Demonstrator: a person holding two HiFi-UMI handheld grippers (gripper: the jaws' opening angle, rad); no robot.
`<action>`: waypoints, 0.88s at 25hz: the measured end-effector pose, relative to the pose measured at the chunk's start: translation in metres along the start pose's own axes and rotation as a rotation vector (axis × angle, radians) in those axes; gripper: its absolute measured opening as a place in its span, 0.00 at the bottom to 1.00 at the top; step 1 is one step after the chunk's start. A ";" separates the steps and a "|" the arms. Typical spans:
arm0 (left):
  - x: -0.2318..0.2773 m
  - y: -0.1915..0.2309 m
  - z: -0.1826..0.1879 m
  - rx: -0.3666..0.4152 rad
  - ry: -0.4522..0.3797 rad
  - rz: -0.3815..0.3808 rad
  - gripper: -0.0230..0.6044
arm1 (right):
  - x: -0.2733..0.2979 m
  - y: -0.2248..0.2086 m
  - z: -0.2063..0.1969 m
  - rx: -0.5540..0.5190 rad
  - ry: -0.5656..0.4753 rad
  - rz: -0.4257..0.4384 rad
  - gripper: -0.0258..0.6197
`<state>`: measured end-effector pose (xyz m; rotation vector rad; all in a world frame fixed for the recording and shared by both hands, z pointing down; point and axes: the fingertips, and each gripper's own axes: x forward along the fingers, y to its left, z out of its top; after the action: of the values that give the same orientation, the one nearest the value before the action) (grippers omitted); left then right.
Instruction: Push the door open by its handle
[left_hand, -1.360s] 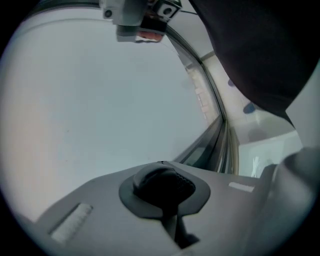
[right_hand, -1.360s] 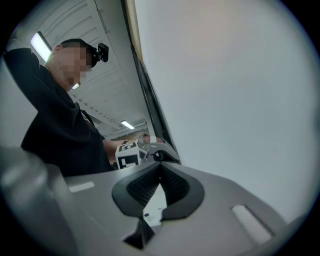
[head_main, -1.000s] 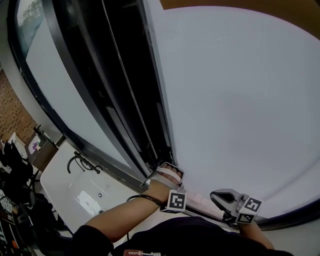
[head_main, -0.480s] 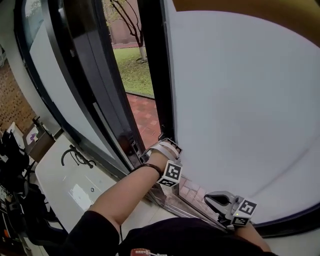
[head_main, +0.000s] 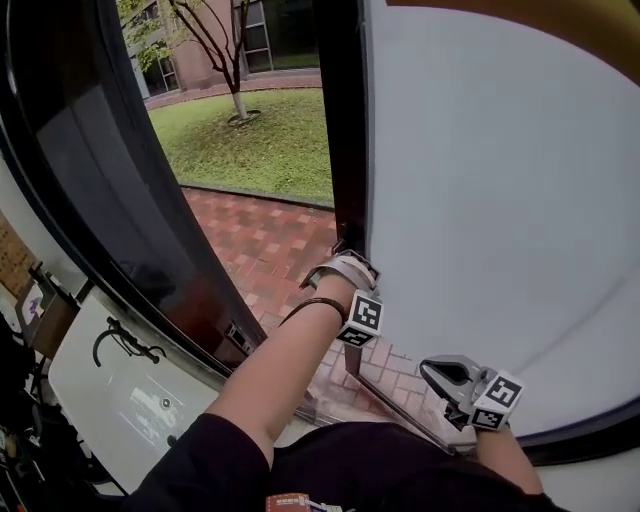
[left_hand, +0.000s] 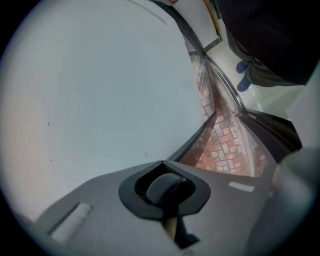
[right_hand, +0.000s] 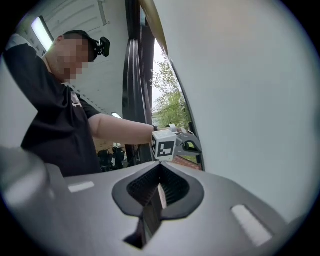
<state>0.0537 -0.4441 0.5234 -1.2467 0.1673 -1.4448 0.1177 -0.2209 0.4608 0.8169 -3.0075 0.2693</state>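
The door (head_main: 480, 200) is a frosted white pane in a black frame (head_main: 345, 130), and it stands swung wide open onto a garden. My left gripper (head_main: 345, 265) is shut and presses against the door's black edge at mid height. No handle can be made out there; the gripper covers that spot. In the left gripper view the shut jaws (left_hand: 162, 164) lie flat along the white pane (left_hand: 100, 90). My right gripper (head_main: 440, 375) hangs lower, close to the pane, shut and empty. The right gripper view shows its closed jaws (right_hand: 160, 165), the left gripper (right_hand: 189, 145) and the door's edge.
Beyond the opening are red brick paving (head_main: 270, 250), a lawn (head_main: 260, 140) and a tree (head_main: 235, 95). A dark glass leaf (head_main: 110, 200) stands at the left. The metal threshold rail (head_main: 385, 400) runs under my arms. A white counter (head_main: 130, 400) lies at the lower left.
The door has swung from nearly shut to wide open, baring paving and lawn. My left gripper has travelled with the door's edge; the right gripper has shifted a little along the pane.
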 end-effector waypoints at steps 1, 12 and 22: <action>0.008 0.010 0.001 0.003 -0.012 0.002 0.04 | 0.002 -0.004 0.004 -0.010 -0.003 -0.015 0.04; 0.107 0.102 0.028 0.025 -0.209 0.071 0.04 | -0.006 -0.094 -0.015 0.040 -0.016 -0.127 0.04; 0.217 0.176 0.048 0.072 -0.487 0.110 0.04 | 0.071 -0.265 -0.057 0.026 0.012 -0.035 0.04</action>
<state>0.2505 -0.6473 0.5451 -1.4664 -0.1432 -1.0102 0.1883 -0.4715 0.5644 0.8665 -2.9815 0.3122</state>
